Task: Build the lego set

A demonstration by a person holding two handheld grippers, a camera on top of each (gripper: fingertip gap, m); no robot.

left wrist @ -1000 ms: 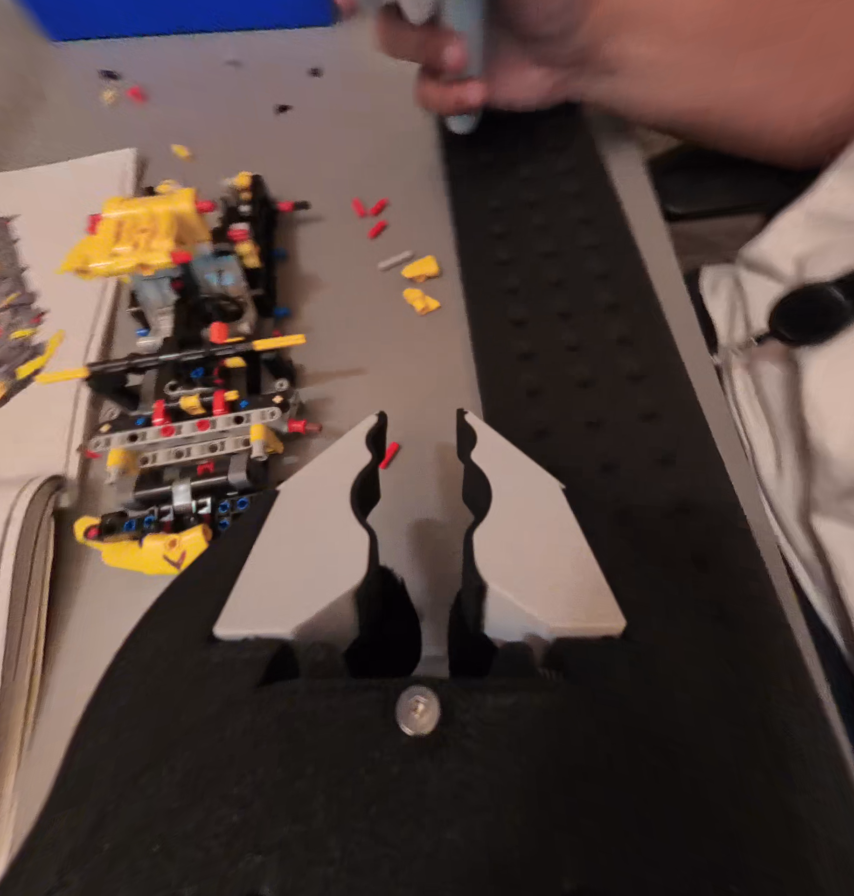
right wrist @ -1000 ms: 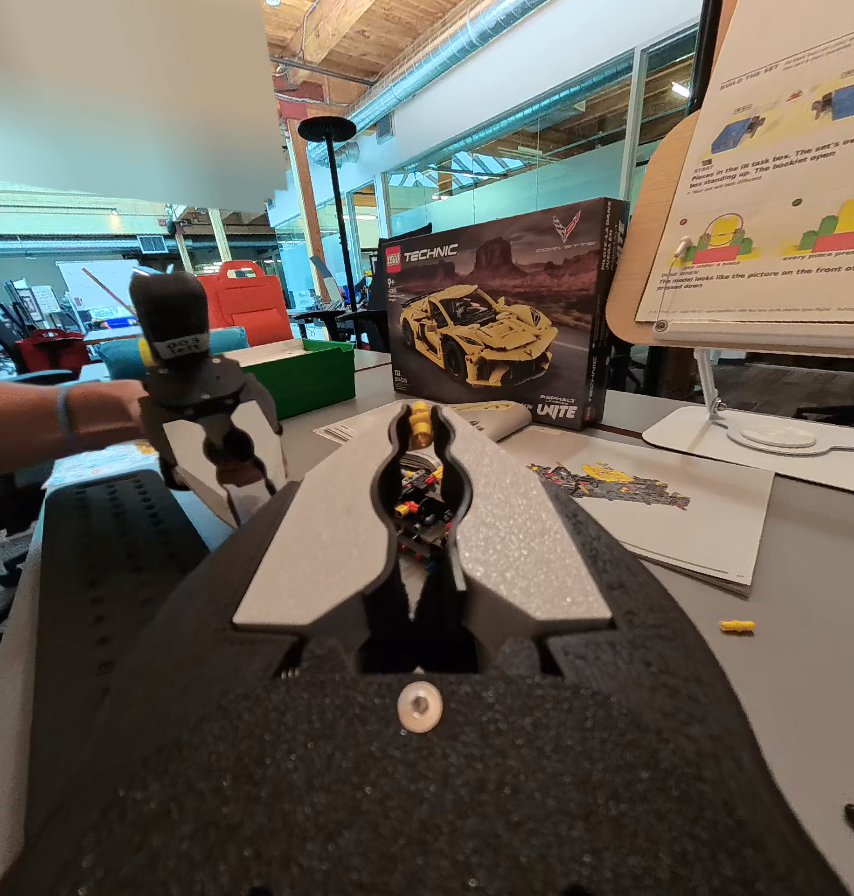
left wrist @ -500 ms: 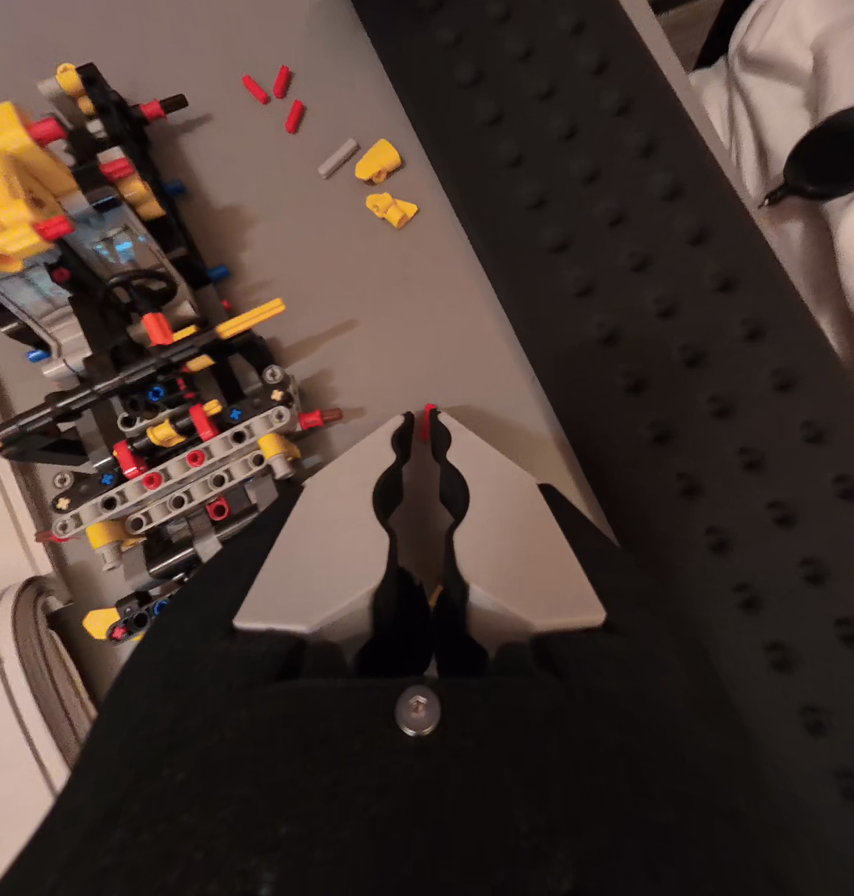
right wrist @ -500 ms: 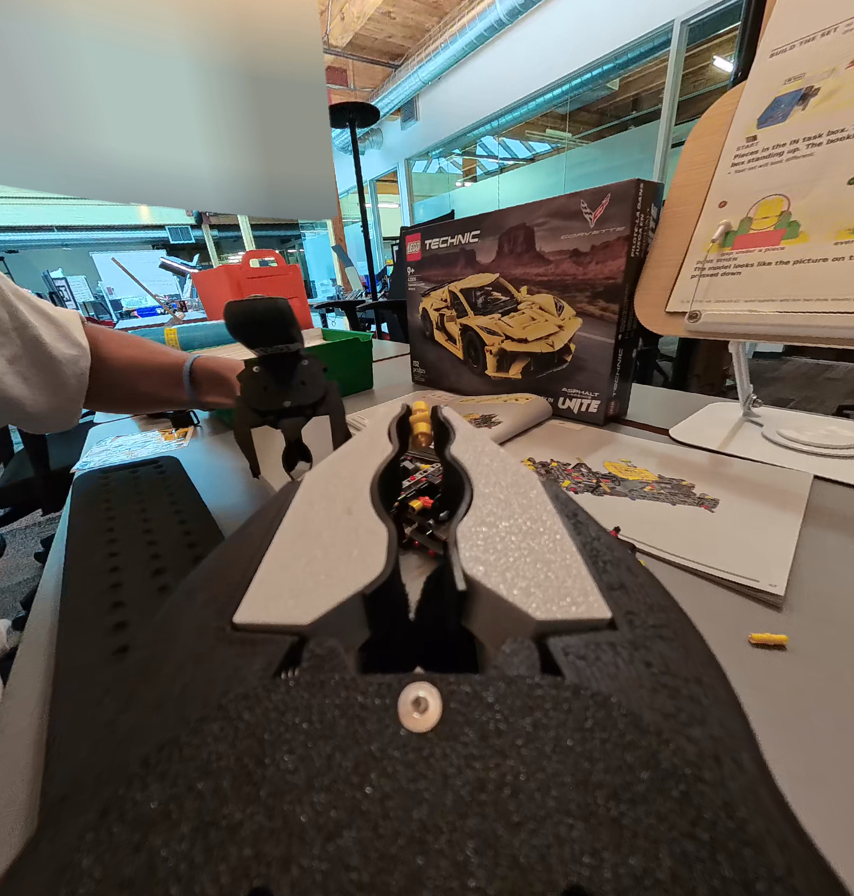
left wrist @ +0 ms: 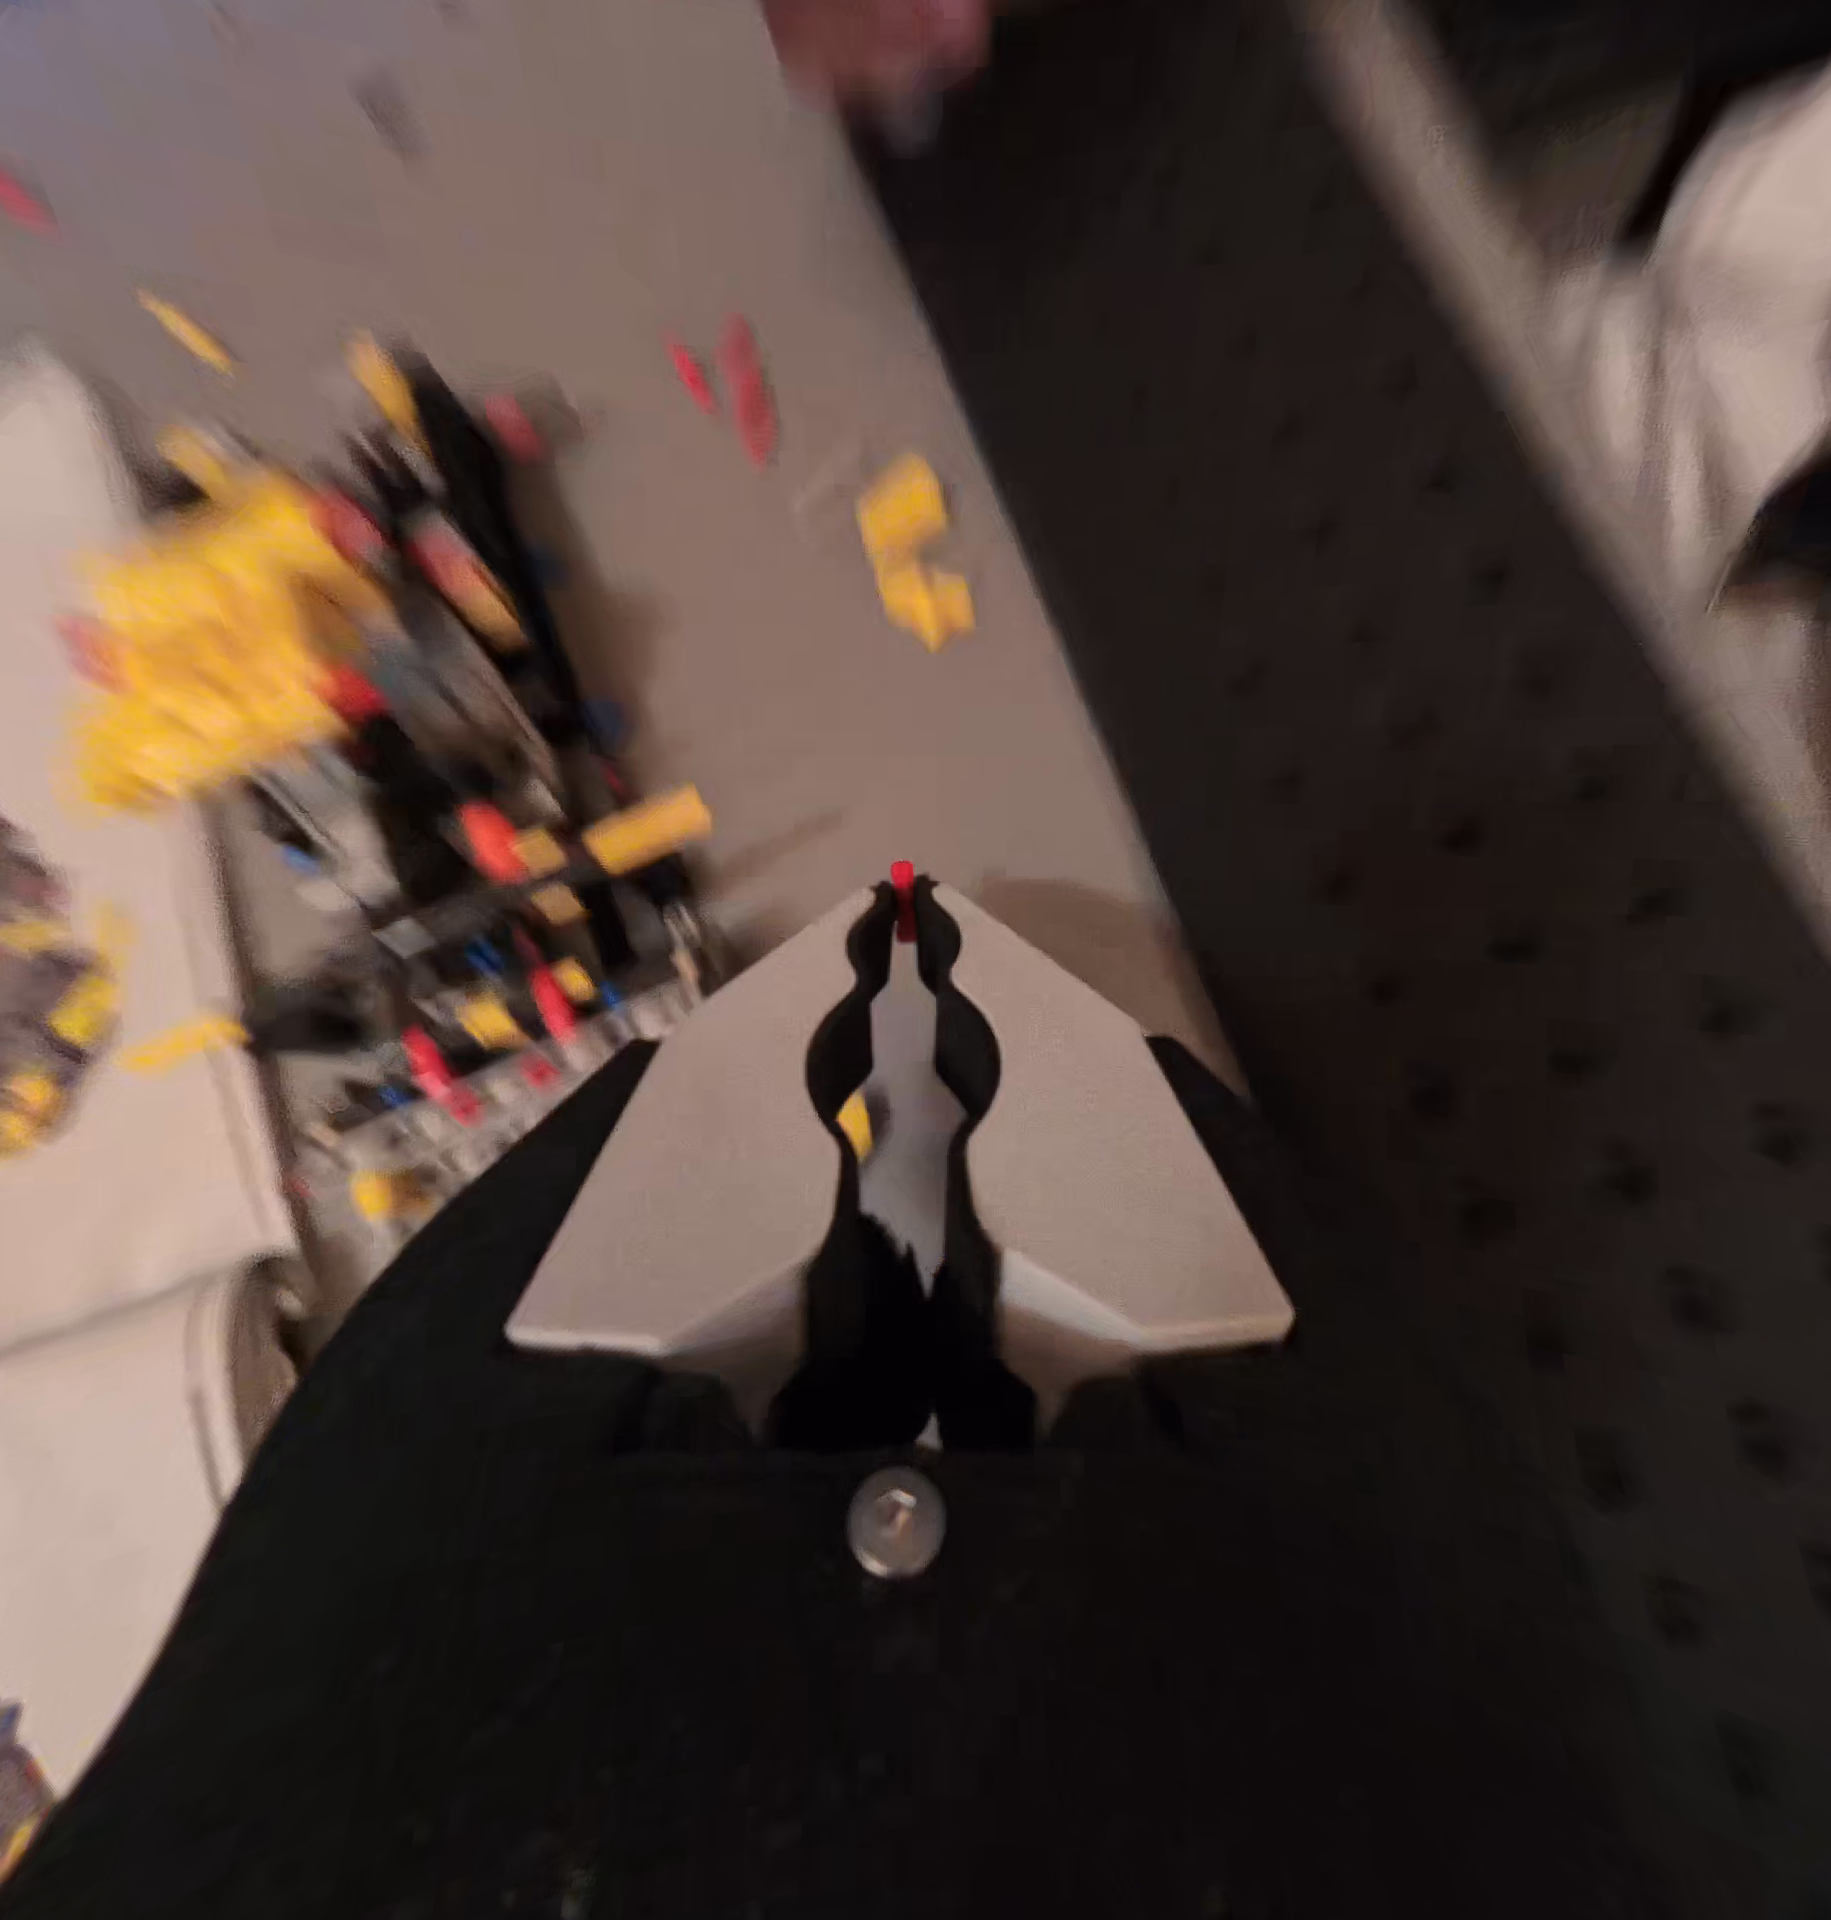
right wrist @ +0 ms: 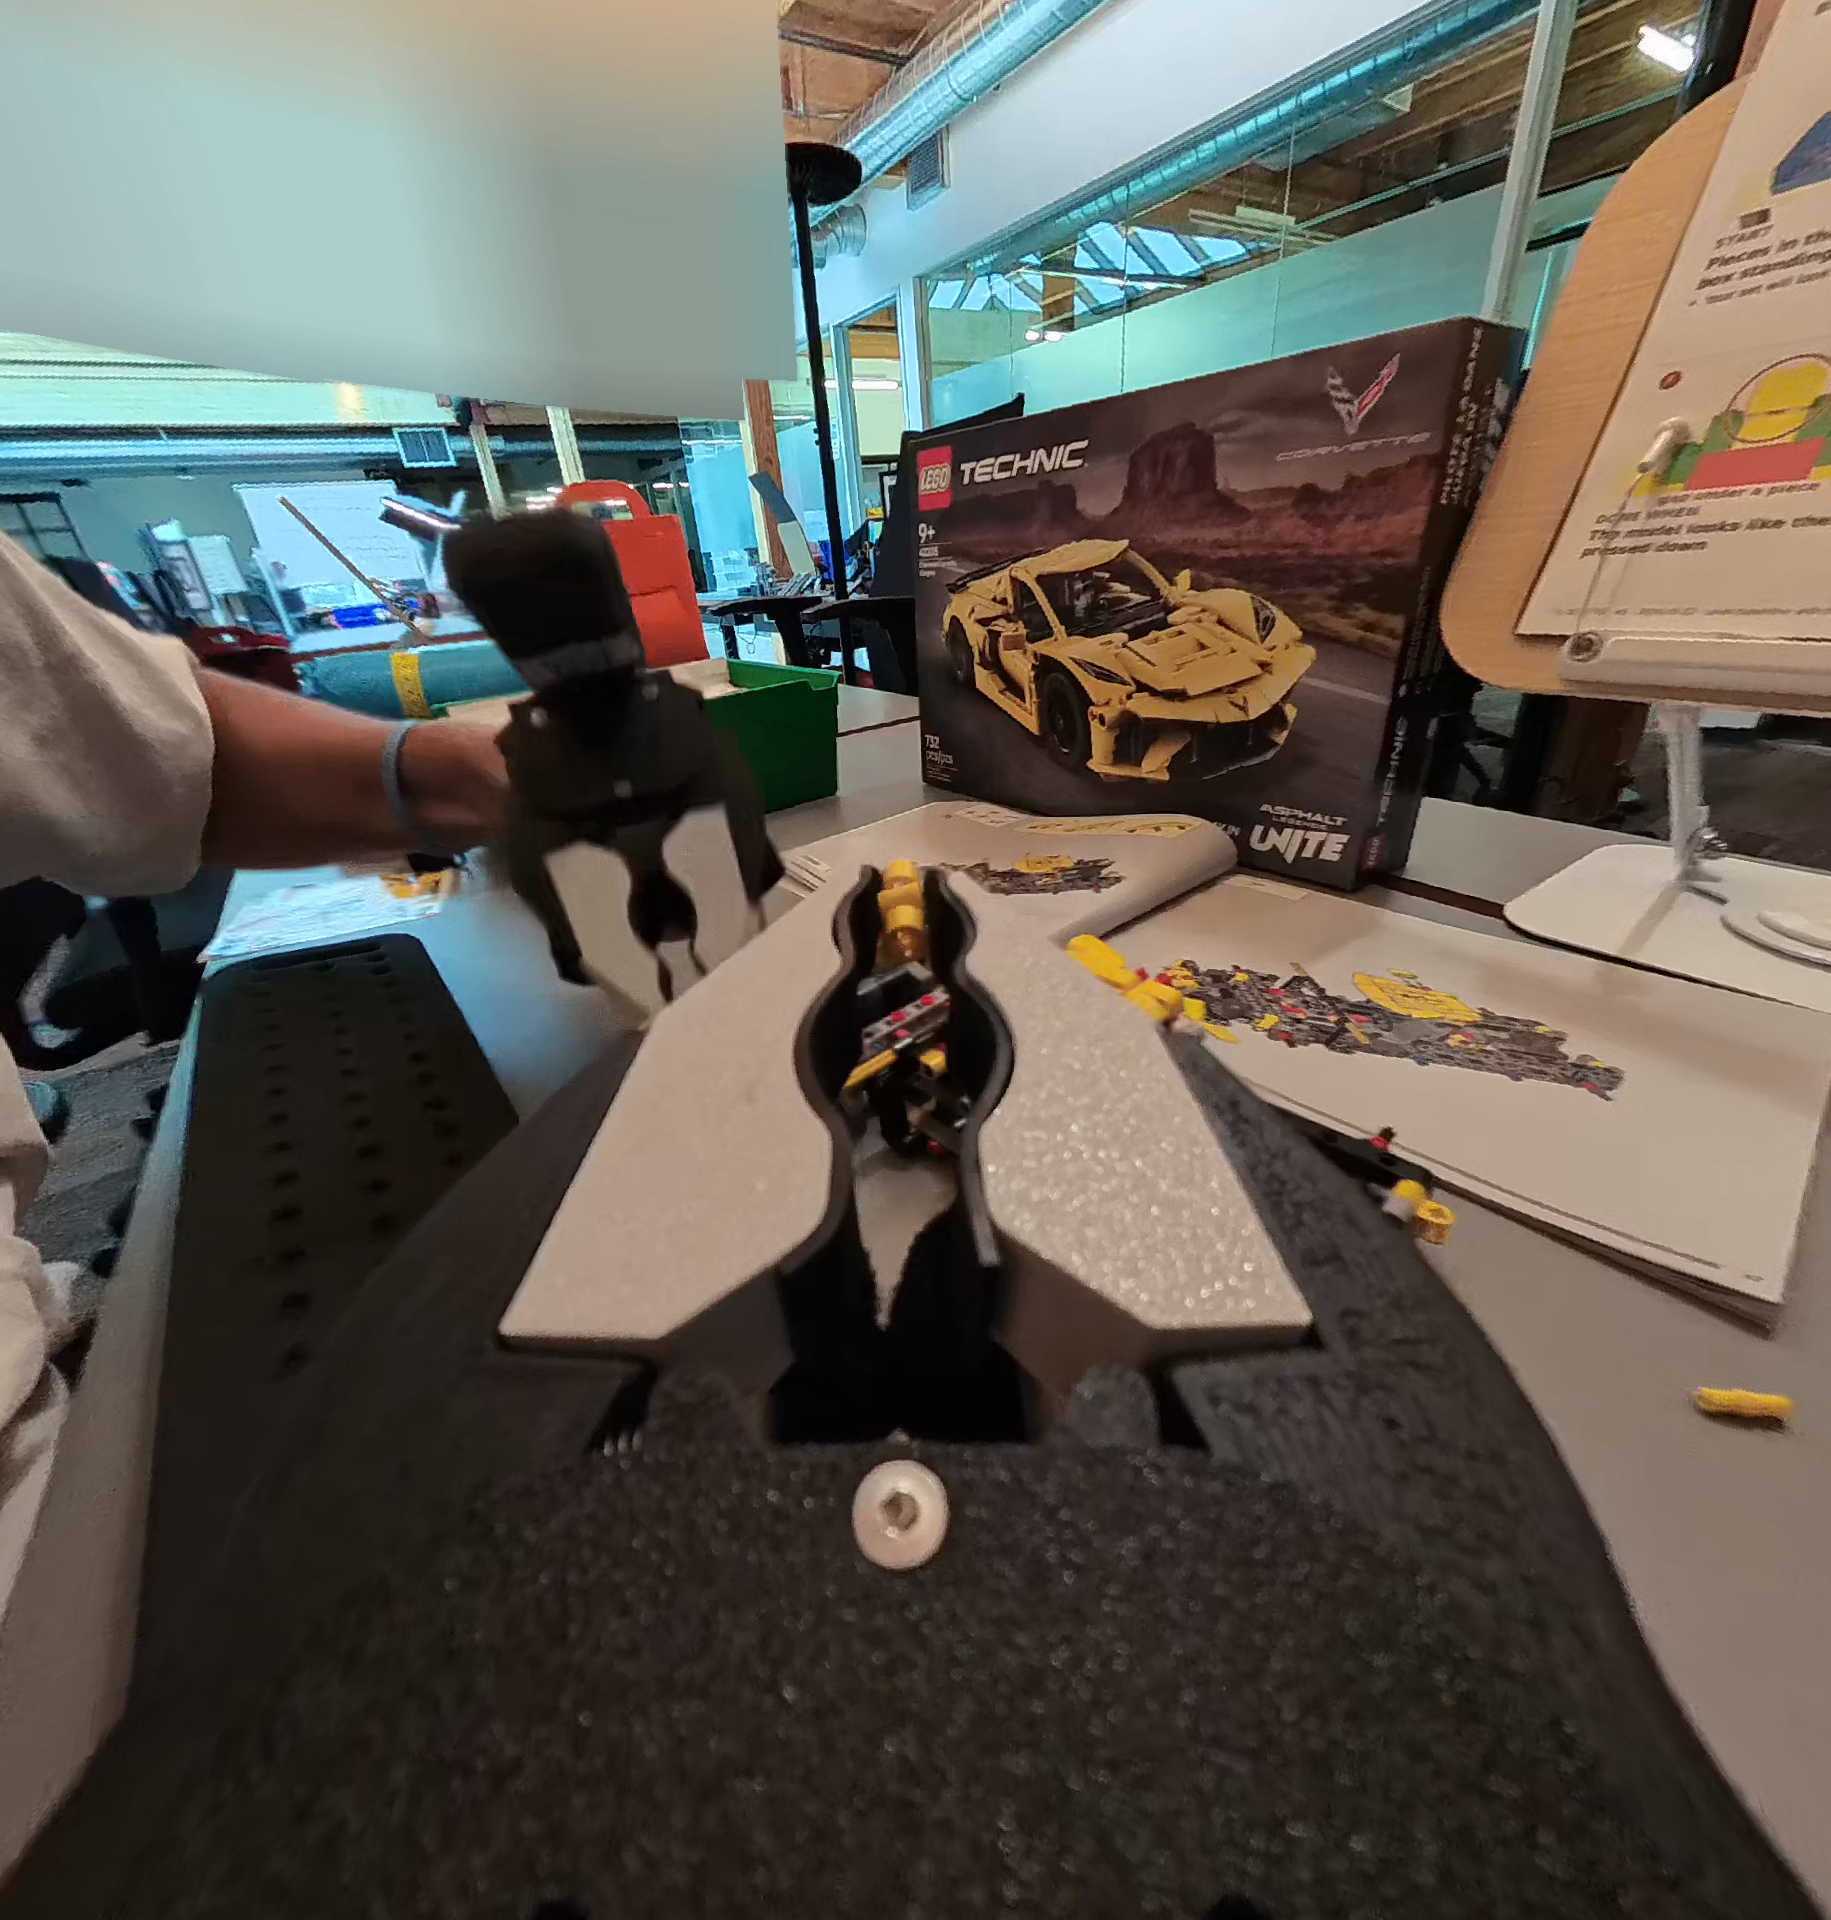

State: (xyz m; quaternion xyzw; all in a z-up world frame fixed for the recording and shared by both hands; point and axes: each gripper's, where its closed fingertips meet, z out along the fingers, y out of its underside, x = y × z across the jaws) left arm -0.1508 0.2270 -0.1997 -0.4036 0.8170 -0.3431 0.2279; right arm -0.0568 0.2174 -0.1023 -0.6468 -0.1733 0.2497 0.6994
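Note:
In the left wrist view, which is motion-blurred, my left gripper (left wrist: 898,902) is shut on a small red pin (left wrist: 900,875) that sticks out past its tips, above the grey table. The half-built yellow and black lego car model (left wrist: 423,790) lies to its left. In the right wrist view my right gripper (right wrist: 903,885) is shut on a small yellow connector piece (right wrist: 900,914), held above the model (right wrist: 903,1049), which shows through the gap between the fingers. The left gripper (right wrist: 672,961) hangs left of it, tips down.
Loose yellow pieces (left wrist: 911,566) and red pins (left wrist: 739,384) lie beyond the left gripper. A black dotted mat (right wrist: 319,1091) runs along the near table edge. The open instruction booklet (right wrist: 1513,1101), the set's box (right wrist: 1181,623), a sheet stand (right wrist: 1680,914) and a green bin (right wrist: 781,727) stand behind. A yellow piece (right wrist: 1742,1405) lies at the right. One gripper's finger ends stand about 15 cm off the other's.
My left gripper closed on the red pin on the table and has lifted it, moving fast. My right gripper has kept the yellow piece and shifted slightly towards the model.

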